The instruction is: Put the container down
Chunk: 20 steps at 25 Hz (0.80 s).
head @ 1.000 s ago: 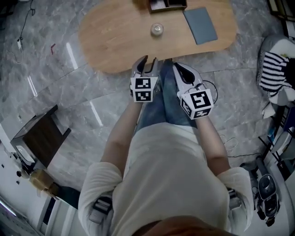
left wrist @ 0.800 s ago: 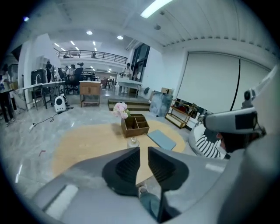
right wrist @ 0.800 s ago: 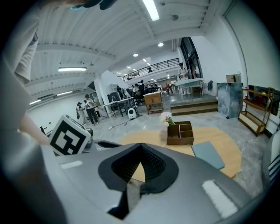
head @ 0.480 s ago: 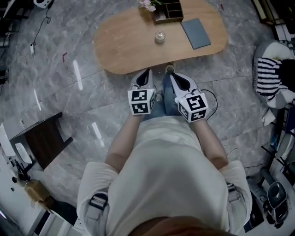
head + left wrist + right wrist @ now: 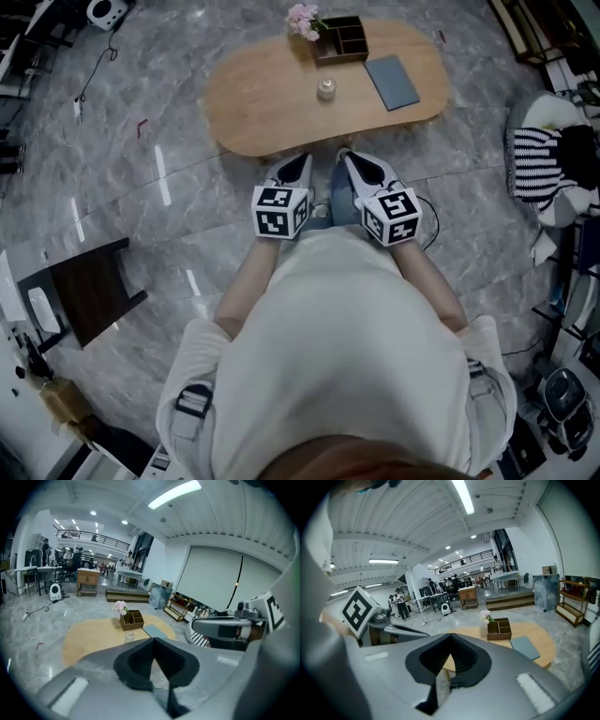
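Already done: small clear glass container (image 5: 325,89) stands on the far oval wooden table (image 5: 262,103).
Left gripper (image 5: 302,161): pressed together, empty.
Right gripper (image 5: 349,157): pressed together, empty.
Remaining: seemingly nothing.

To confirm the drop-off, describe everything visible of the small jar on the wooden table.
The small jar looks like clear glass with a round pale top. It stands upright on the oval wooden table, just in front of the compartment box and beside the grey pad, apart from both. Only the table touches it.
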Available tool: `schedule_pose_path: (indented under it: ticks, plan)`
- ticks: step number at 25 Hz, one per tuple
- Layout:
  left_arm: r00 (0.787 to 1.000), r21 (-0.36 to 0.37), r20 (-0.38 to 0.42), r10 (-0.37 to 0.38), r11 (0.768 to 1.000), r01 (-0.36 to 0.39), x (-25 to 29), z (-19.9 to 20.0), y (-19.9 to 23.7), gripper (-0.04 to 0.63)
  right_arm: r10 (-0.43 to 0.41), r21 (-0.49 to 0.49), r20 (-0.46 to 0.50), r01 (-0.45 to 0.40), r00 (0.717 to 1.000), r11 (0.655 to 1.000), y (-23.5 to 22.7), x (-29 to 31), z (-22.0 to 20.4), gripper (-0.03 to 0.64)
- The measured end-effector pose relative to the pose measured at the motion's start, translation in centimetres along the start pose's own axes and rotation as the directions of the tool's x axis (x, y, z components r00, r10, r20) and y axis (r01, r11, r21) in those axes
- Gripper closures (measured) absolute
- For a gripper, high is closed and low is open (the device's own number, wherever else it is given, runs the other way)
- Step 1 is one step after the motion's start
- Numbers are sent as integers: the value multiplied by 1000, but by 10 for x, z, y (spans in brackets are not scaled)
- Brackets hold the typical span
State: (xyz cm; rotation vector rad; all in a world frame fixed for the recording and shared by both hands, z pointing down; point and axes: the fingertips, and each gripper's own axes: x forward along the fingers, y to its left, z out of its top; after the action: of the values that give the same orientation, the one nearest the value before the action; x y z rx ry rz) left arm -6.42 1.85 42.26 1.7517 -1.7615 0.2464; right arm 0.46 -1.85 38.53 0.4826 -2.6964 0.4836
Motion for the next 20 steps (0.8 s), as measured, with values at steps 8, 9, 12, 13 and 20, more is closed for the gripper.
schedule_pose_path:
  ticks: [8,9,12,13,20]
  plan:
    - [998,7,51,24,1000,-24,-25,14,1,594,48,-39,25,-47,999,998,12,-7,19,618]
    - [998,-1,61,21,1000,-21,-27,17,0,594,53,-36,31,-52,998,998,13,-8,21,618]
    - [997,-20,81,16,1000,-15,-32,22,-2,594,44,-30,36,-43,998,999,13,-12,22,620]
    - [996,-21,86,19,1000,-17,-33,23,-2,594,41,-29,35,-40,999,999,13,-13,21,620]
    - [994,-28,105,35,999,-32,-40,23,-3,594,36,-22,29,-35,999,999,16,-18,11,620]
